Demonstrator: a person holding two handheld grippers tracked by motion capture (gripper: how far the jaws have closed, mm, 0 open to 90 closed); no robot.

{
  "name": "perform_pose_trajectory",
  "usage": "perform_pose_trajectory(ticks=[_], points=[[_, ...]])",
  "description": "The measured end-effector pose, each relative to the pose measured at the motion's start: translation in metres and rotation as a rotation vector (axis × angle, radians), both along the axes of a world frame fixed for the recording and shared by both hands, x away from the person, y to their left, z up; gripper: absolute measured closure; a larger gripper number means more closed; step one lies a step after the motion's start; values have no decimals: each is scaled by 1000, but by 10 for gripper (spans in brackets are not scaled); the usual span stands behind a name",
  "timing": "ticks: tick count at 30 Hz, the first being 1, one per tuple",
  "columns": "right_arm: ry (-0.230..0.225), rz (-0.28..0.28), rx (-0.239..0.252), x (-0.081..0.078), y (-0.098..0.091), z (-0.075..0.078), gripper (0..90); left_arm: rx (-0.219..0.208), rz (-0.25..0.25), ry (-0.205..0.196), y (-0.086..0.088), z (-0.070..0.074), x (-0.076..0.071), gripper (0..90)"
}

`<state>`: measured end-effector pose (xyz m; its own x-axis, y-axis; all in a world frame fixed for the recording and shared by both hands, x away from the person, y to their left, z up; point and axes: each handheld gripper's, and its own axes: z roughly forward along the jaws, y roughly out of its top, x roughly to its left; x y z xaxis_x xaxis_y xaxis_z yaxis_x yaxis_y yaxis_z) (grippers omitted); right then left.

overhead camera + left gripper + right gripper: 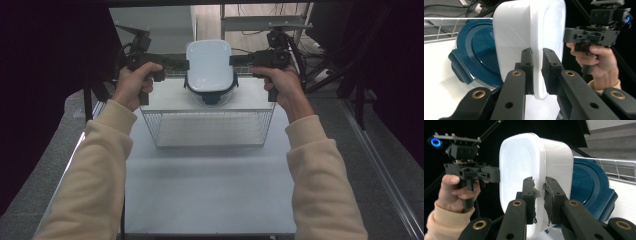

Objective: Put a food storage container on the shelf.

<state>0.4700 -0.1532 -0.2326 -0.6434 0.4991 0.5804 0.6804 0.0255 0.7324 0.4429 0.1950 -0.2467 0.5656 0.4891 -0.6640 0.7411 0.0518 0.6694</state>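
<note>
White plastic container [210, 65], rectangular with rounded corners and a smooth glossy wall, hangs in the air above a dark blue lid [212, 93] that lies on a white board across the wire basket [207, 129] on the table [210, 190]. Left tongs [181, 64] are clamped on its left rim, right tongs [236, 60] on its right rim, each held in a hand with a cream sleeve.
</note>
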Motion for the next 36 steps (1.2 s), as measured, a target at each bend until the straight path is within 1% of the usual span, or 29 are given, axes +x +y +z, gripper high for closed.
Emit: perform_pose_trajectory(ticks=[2,6,8,10,11,14,17,19,20,21,22,24,27,29,30,31,32,33,36], points=[[23,2,22,6,-1,-3,778,-25,4,14,0,-2,5,792],[60,-6,70,16,-4,-9,773,-57,12,44,2,-5,14,784],[76,-9,85,21,-4,-11,770,-74,13,61,3,-7,18,778],[93,-15,97,25,-3,-13,767,-101,19,87,5,-11,24,771],[107,-21,104,28,-3,-14,765,-111,18,94,6,-13,27,767],[124,-36,113,34,-2,-16,760,-143,31,116,7,-17,33,756],[133,-43,117,38,-1,-18,756,-167,40,126,9,-22,38,756],[138,-61,113,41,-1,-20,756,-172,46,132,8,-25,41,747],[138,-61,113,41,-1,-20,756,-162,49,132,8,-26,42,747],[139,-68,103,42,-1,-21,757,-161,51,135,8,-28,43,748],[143,-78,104,44,-1,-23,756,-175,49,136,8,-30,44,749],[147,-79,120,45,-2,-25,757,-182,53,132,8,-31,43,749],[143,-82,120,45,-2,-25,755,-184,55,123,8,-32,42,747],[130,-86,111,43,-1,-24,754,-179,55,115,7,-31,42,735],[116,-88,108,42,-1,-24,735,-179,56,108,6,-31,42,707],[107,-85,112,42,-1,-23,704,-178,64,95,6,-30,40,685],[90,-84,122,40,-1,-22,667,-171,71,70,5,-28,38,645],[66,-85,124,37,-2,-20,645,-164,80,46,5,-26,35,615],[-13,-90,105,27,-4,-13,526,-122,110,-16,5,-18,24,493]])
